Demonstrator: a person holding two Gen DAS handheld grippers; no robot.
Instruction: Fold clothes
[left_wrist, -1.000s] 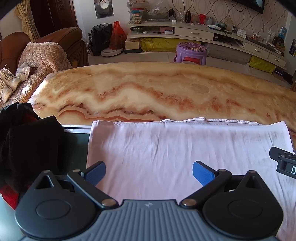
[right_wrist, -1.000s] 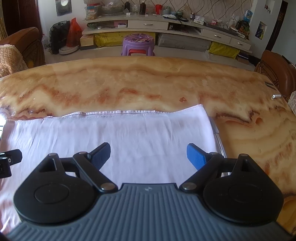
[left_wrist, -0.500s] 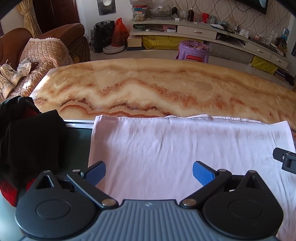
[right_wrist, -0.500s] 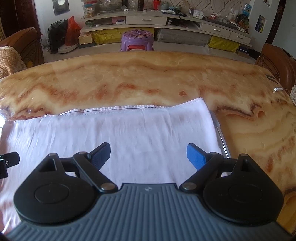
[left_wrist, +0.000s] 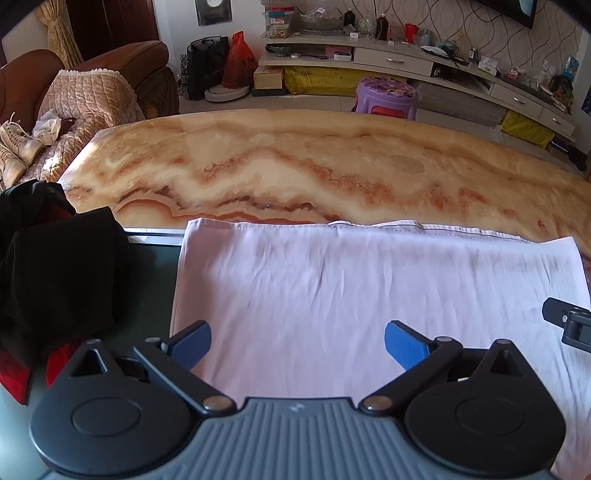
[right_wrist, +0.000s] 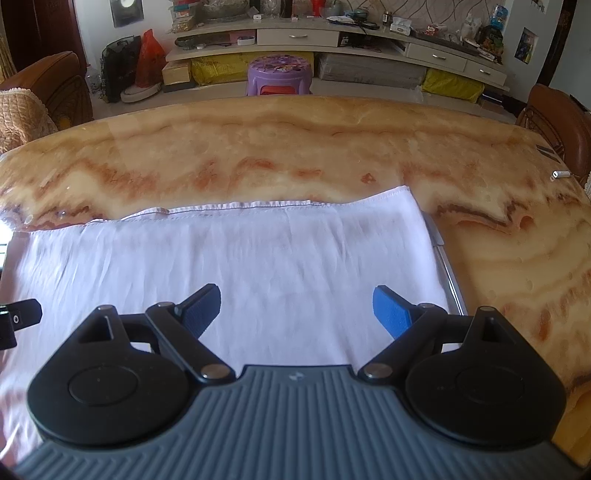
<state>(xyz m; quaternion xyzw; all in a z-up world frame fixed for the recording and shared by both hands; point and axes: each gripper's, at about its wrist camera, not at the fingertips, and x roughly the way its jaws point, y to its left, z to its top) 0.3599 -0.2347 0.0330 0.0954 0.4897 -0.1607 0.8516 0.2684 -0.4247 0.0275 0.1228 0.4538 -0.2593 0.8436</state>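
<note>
A pale cloth (left_wrist: 369, 295) is lying spread flat on the marble table (left_wrist: 295, 166), its far hem running straight across and its near part hidden under both tools. The left gripper (left_wrist: 297, 341) is being held low over the cloth's left half with its jaws wide apart and nothing between them. The right gripper (right_wrist: 295, 306) is being held the same way over the right half, jaws likewise spread and empty. The two are being kept side by side, each near one side edge, most likely so that the cloth can be taken at both sides at once and turned over evenly. No fold appears to be started; the cloth is seemingly being sized up for a first grasp. A dark pile (left_wrist: 55, 277) of other garments is resting just left of the cloth, apart from it, probably being kept aside for a later turn.
</note>
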